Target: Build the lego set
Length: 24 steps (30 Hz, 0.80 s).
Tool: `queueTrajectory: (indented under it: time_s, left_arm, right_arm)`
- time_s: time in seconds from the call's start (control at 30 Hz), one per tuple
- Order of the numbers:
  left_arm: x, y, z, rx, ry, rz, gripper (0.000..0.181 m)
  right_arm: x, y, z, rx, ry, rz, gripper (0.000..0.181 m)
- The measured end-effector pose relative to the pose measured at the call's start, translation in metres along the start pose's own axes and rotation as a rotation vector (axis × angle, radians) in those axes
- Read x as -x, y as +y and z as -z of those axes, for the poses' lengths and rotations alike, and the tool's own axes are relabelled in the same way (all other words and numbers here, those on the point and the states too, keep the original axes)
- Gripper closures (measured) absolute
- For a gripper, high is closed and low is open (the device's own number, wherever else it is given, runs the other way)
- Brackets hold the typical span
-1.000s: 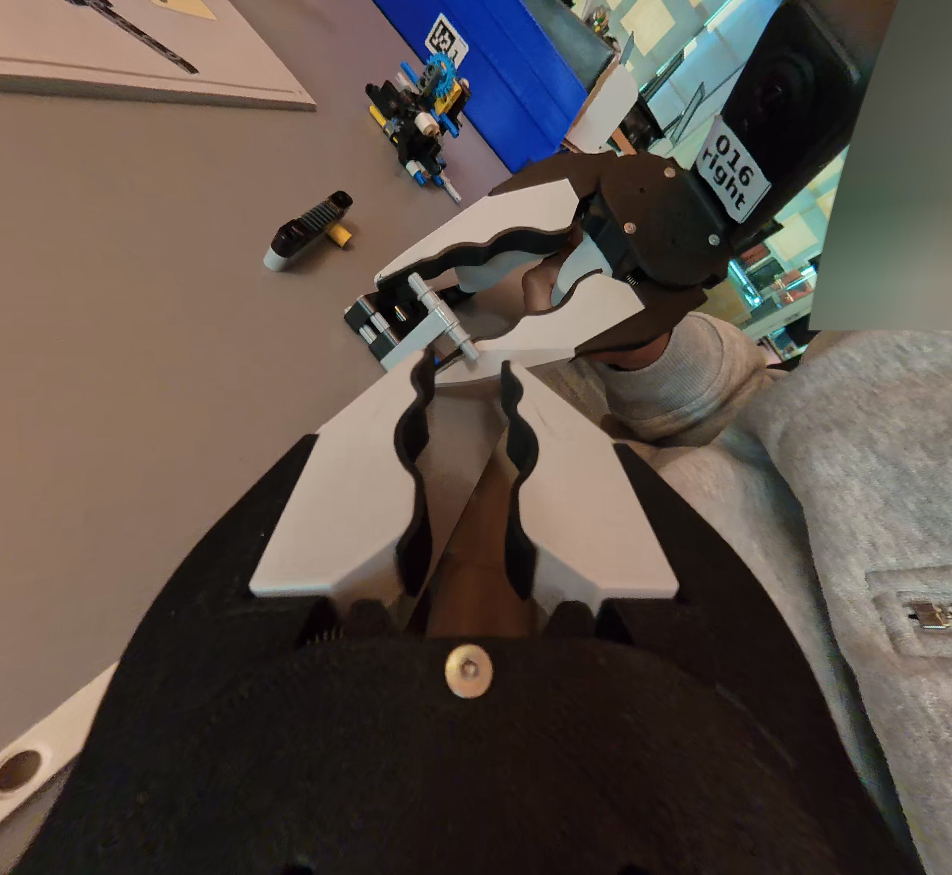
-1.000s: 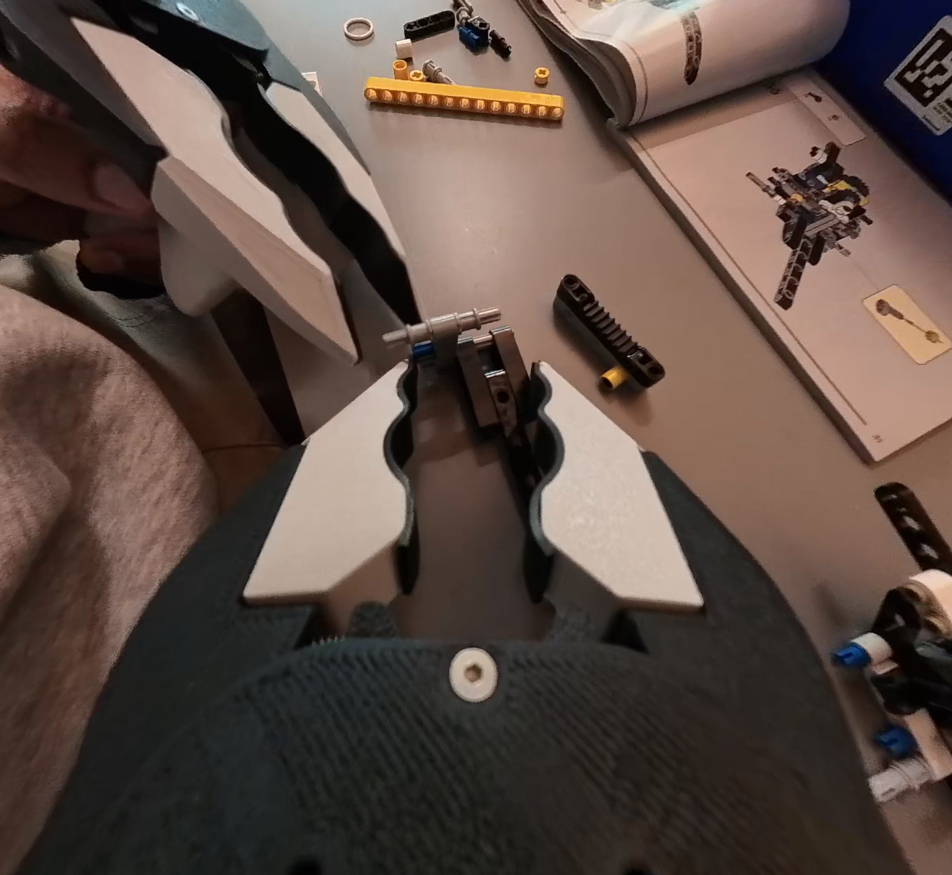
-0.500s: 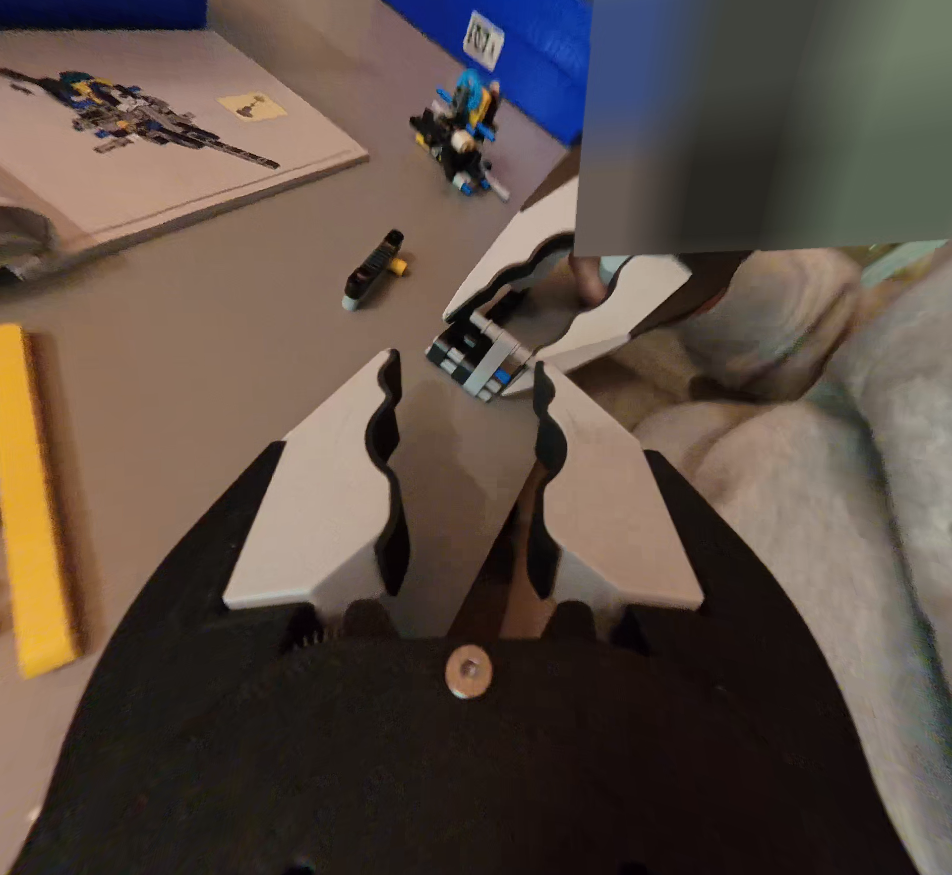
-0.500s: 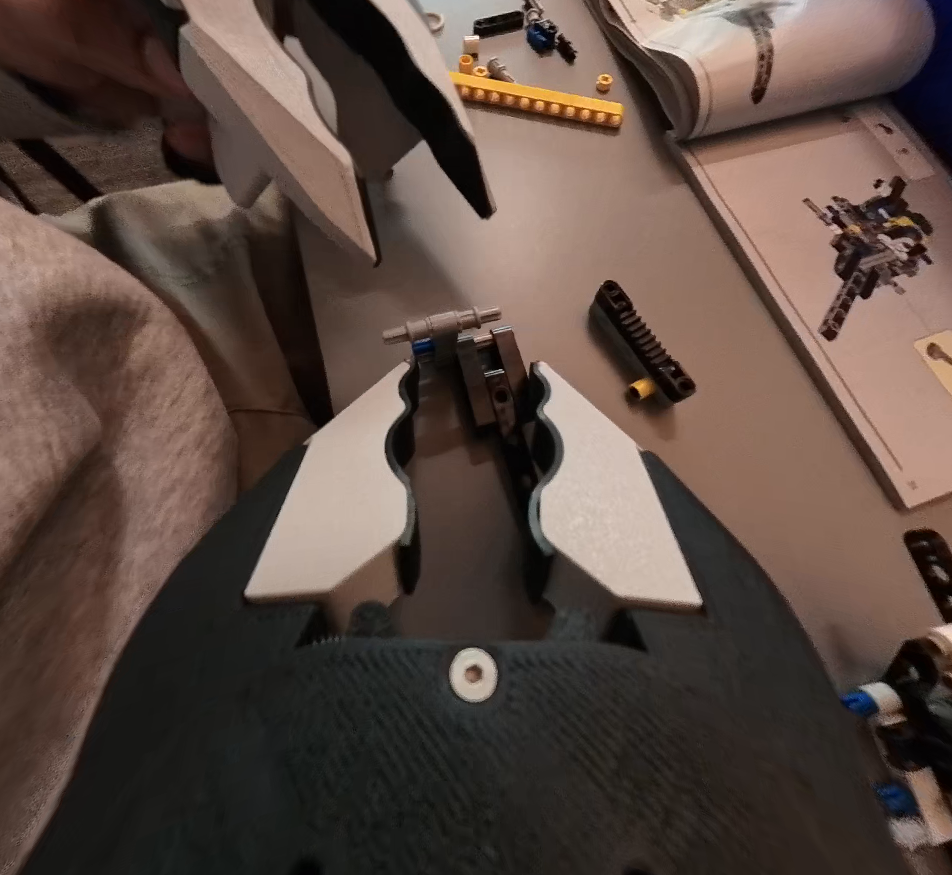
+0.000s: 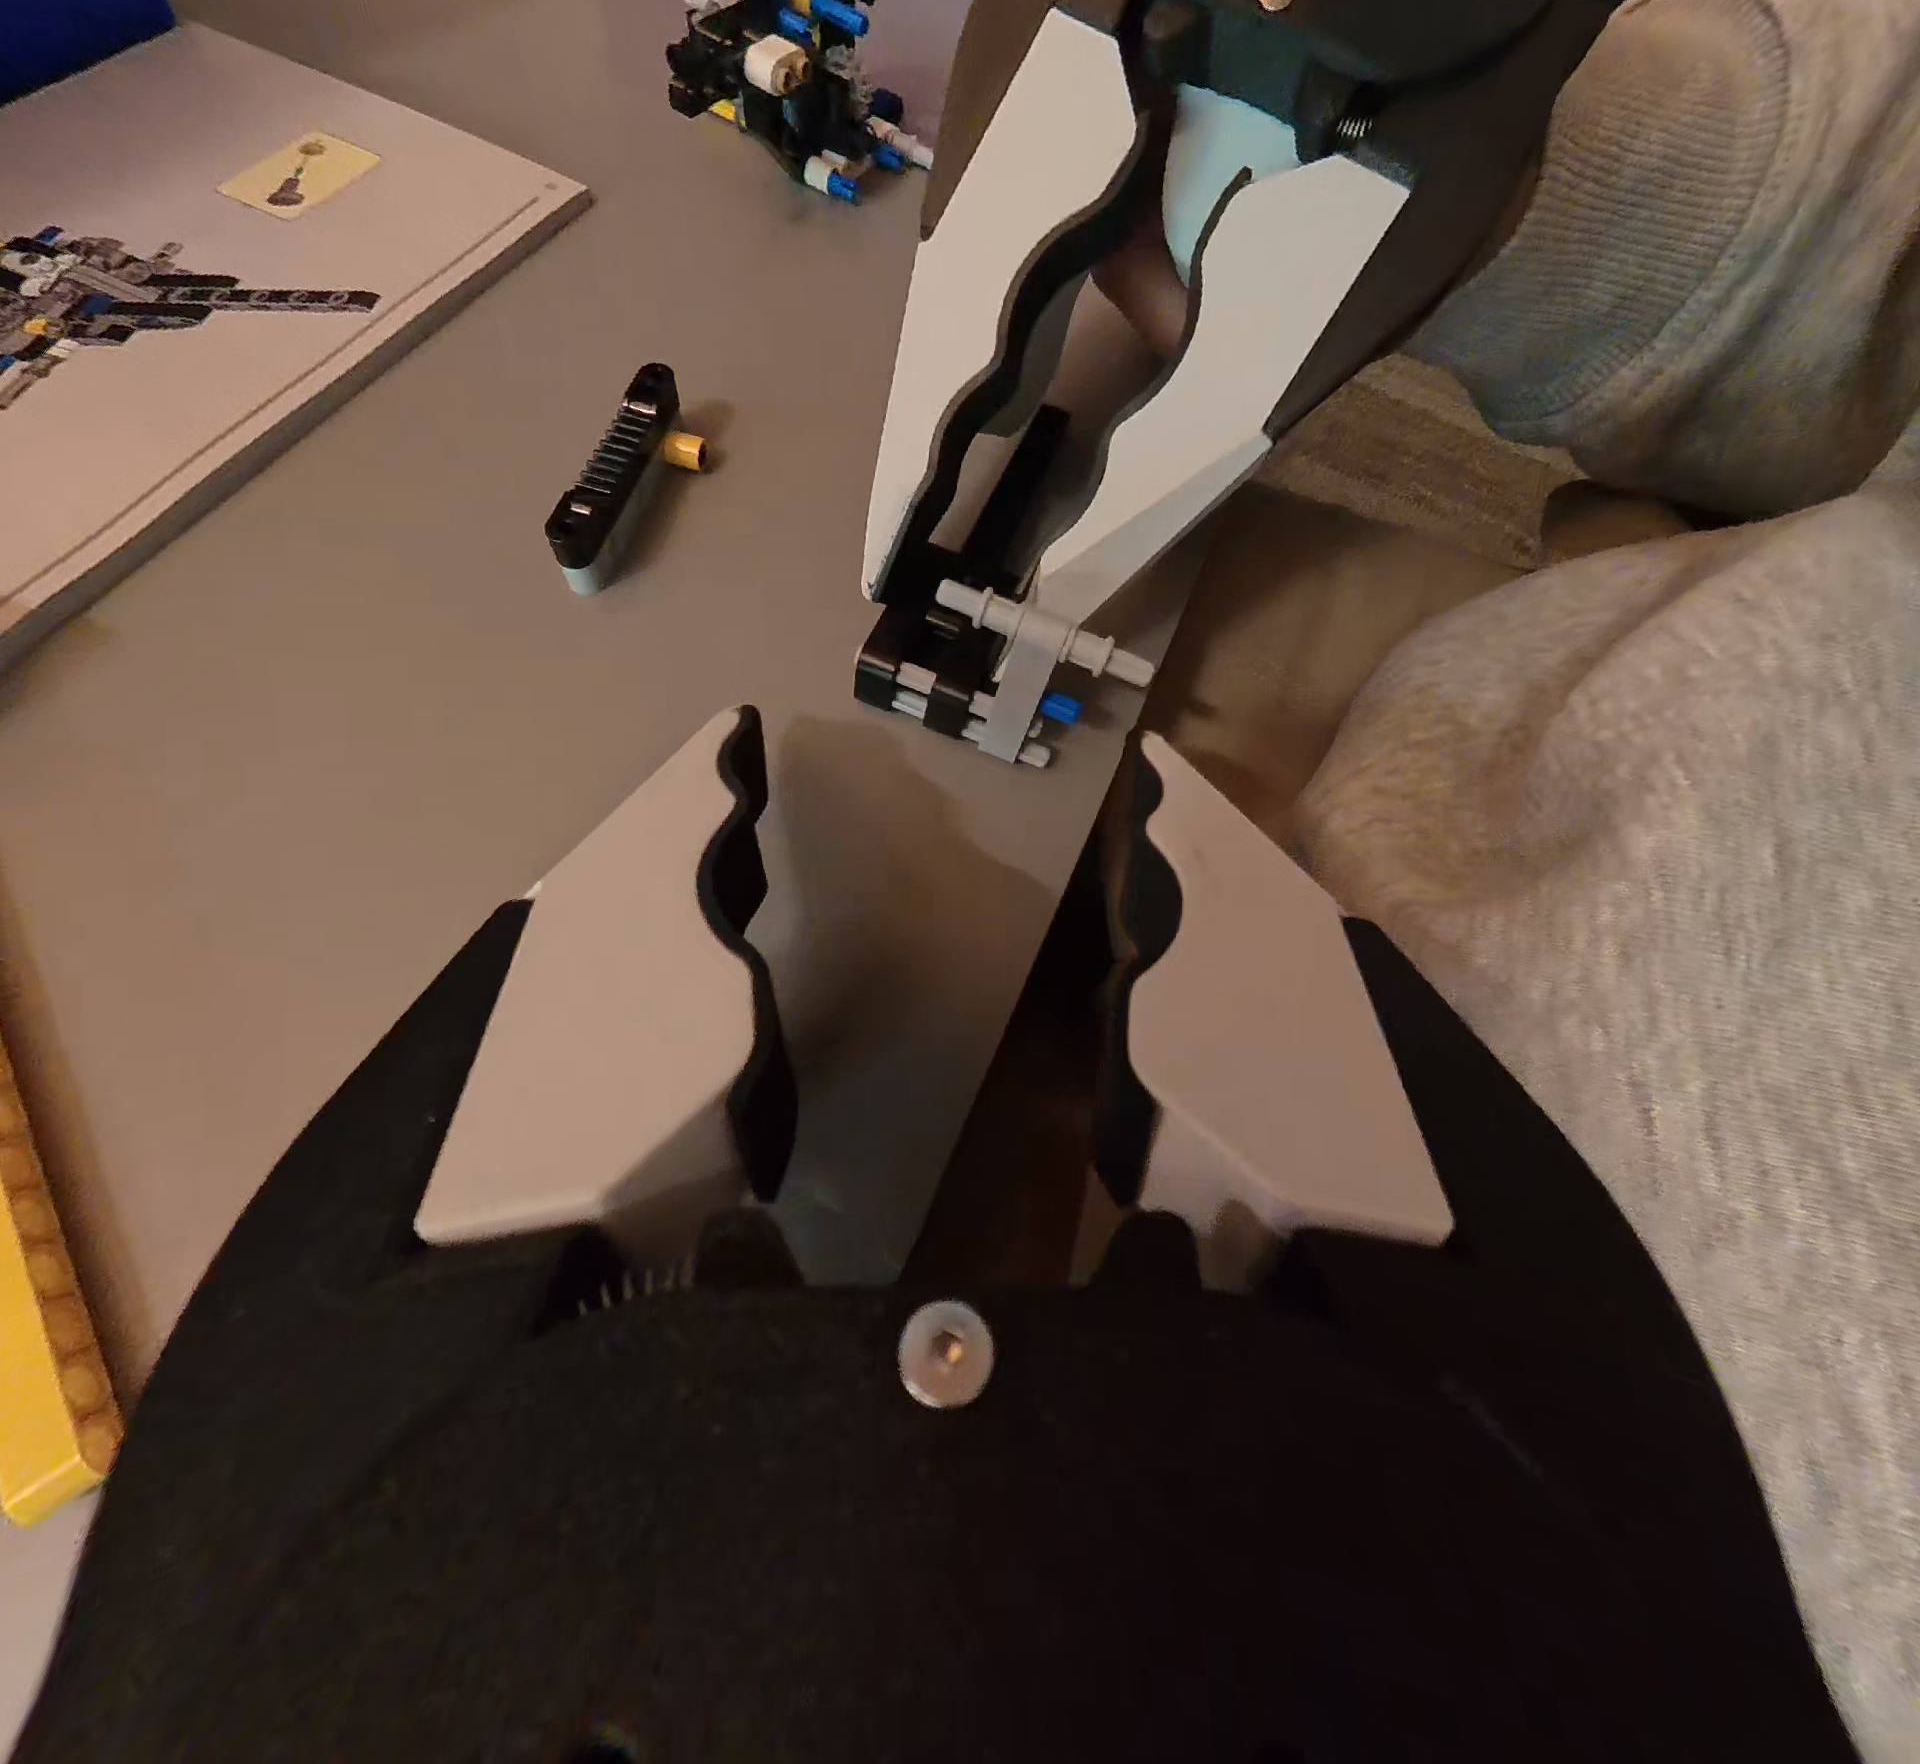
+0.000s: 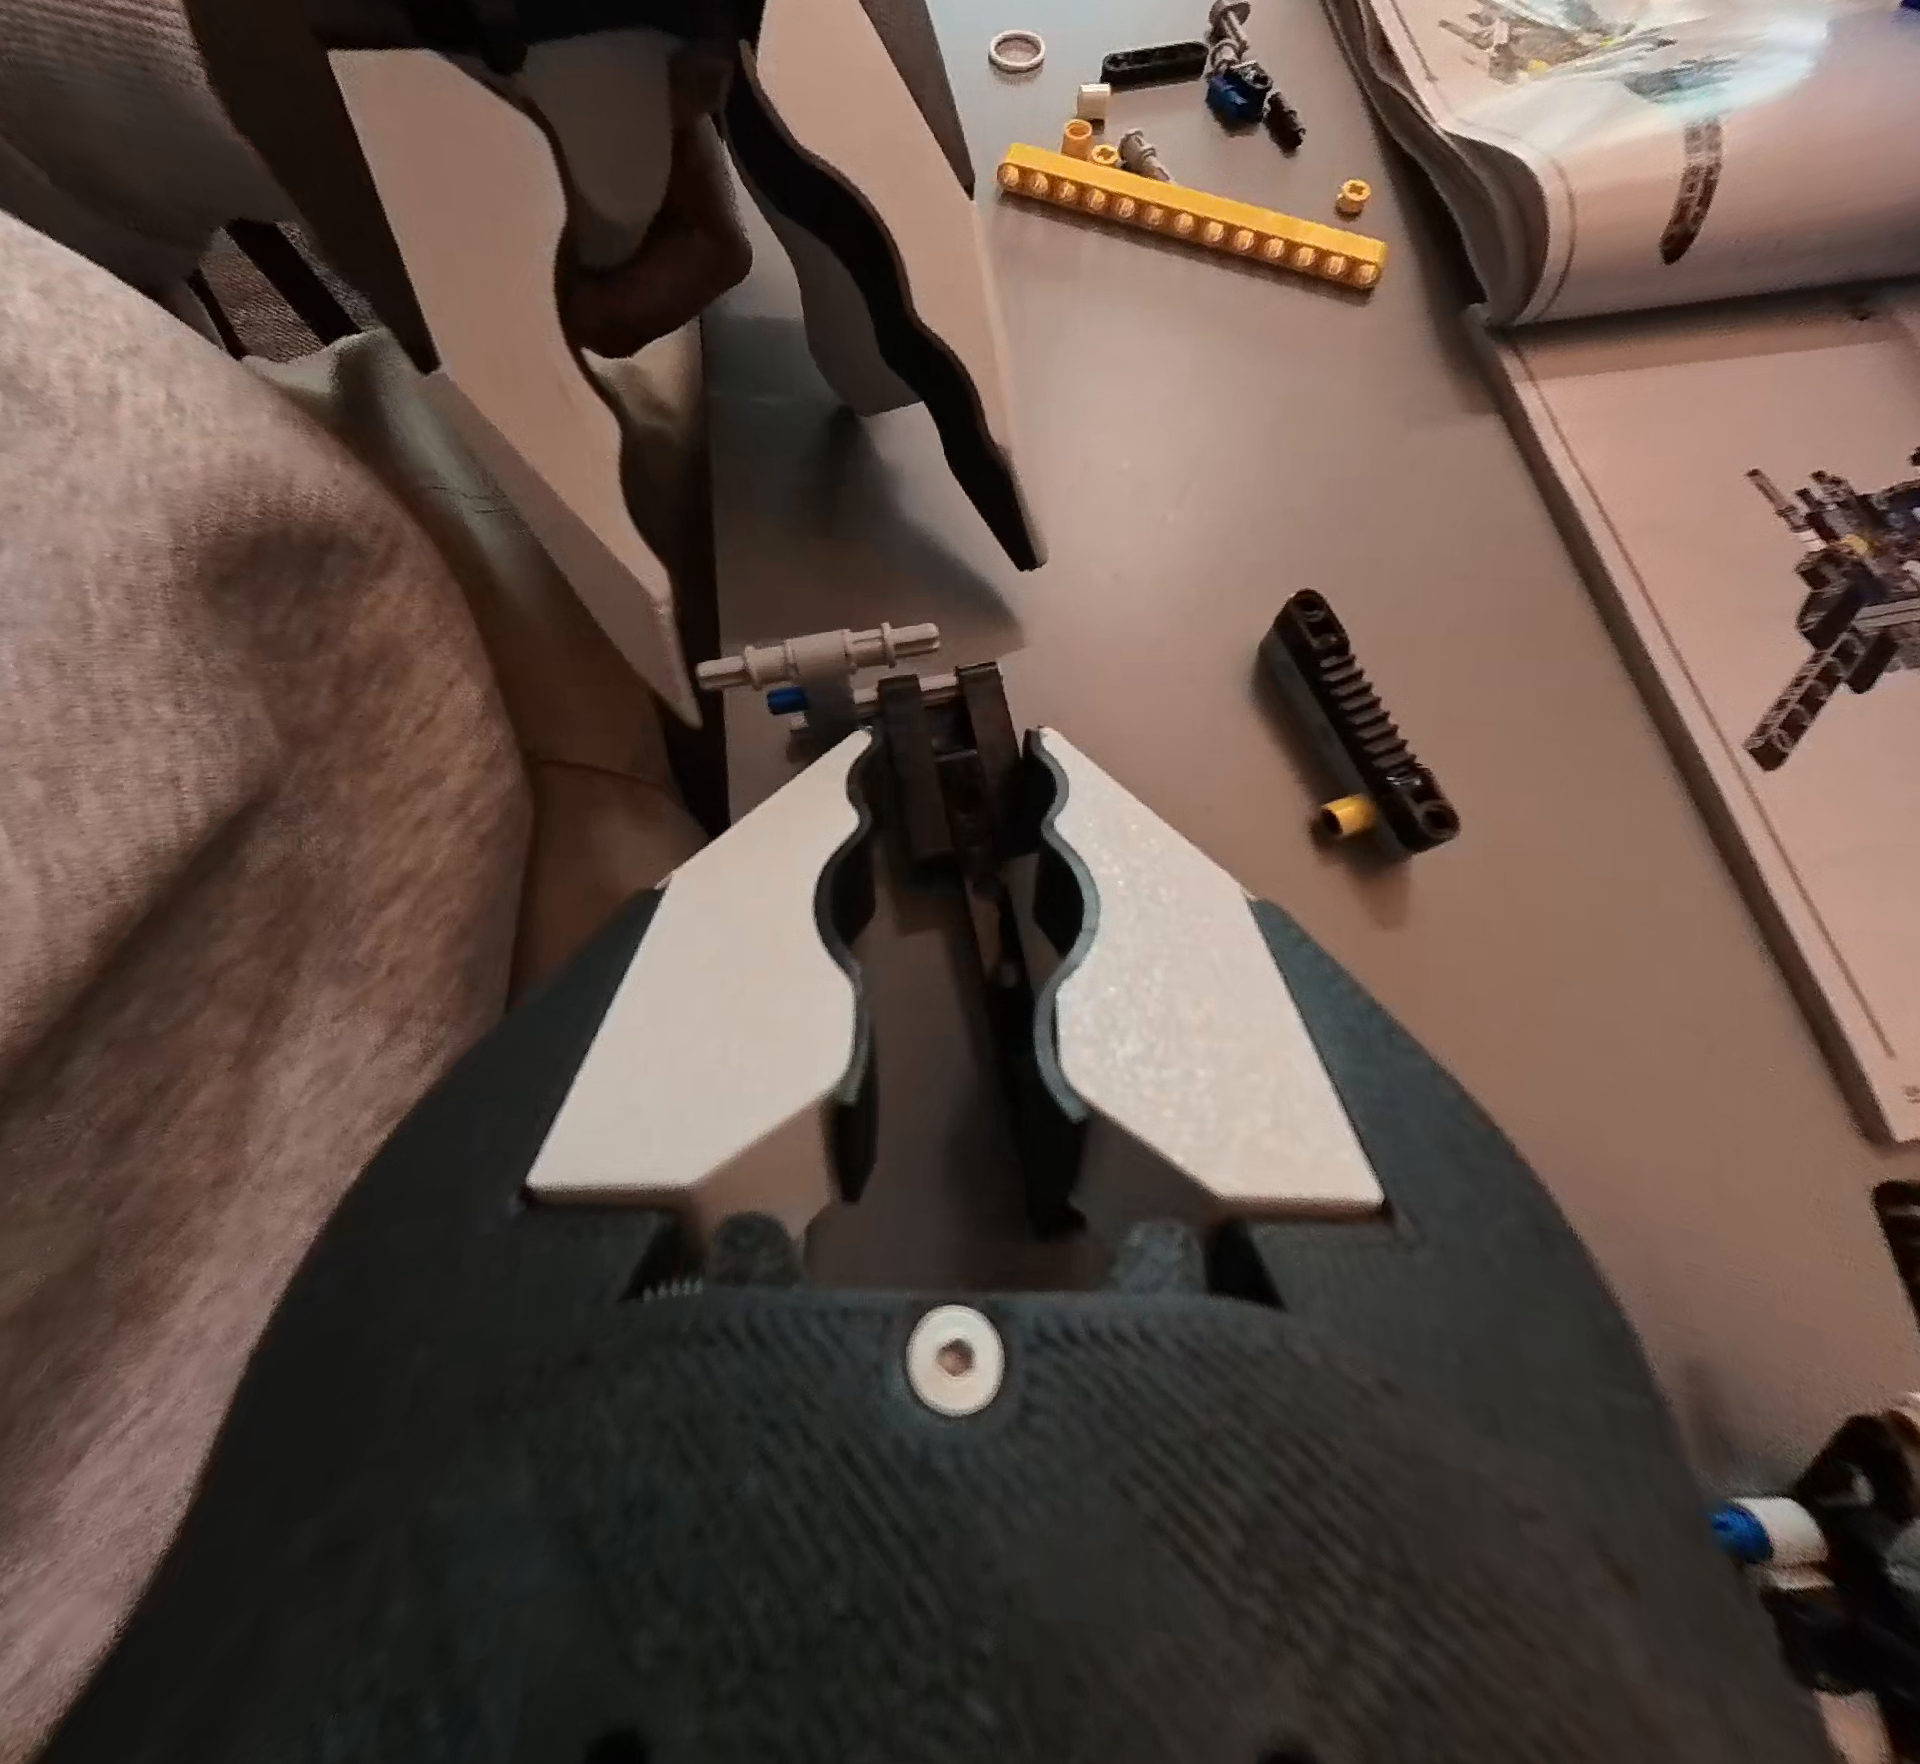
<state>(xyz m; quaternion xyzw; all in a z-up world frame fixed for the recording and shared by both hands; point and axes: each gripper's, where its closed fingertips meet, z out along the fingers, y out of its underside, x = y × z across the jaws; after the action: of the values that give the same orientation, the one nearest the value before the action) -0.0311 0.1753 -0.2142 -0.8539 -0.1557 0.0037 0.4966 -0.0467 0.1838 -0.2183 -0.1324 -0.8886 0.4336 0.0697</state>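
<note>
Right hand-held gripper holds sub-assembly at near table edge; left stands empty.

Right hand-held gripper (image 6: 951,758) is closed on the black beams of a small black-and-grey Technic sub-assembly (image 5: 971,675), its grey axle pin (image 6: 821,649) left jutting clear of the fingertips, probably so a part can be added there. Left hand-held gripper (image 5: 940,748) is wide apart, holding nothing, just beside the sub-assembly without touching. Black gear rack with yellow pin (image 5: 618,478) lies mid-table (image 5: 312,727), well apart. Larger partly built model (image 5: 784,52) sits toward the far edge; yellow beam (image 6: 1190,228) and loose small parts lie by the open instruction booklet (image 6: 1621,83). Likely next: left fetches a piece.
</note>
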Motion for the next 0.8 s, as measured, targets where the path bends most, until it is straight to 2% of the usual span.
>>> queueTrajectory:
  time_s: [0.13,0.53,0.8]
  left_arm:
    - [0.0021,-0.0003,-0.0005,-0.004,-0.015,-0.001,0.129]
    - [0.0021,0.0005,-0.0030,0.009,-0.045,-0.032,0.139]
    - [0.0021,0.0035,0.0003,0.026,-0.034,-0.037,0.135]
  right_arm:
    - [0.0000,0.0002,-0.0002,0.001,-0.012,-0.010,0.156]
    - [0.0005,0.0005,-0.0003,0.003,-0.028,-0.026,0.156]
    - [0.0007,0.0005,-0.0002,0.004,-0.035,-0.030,0.156]
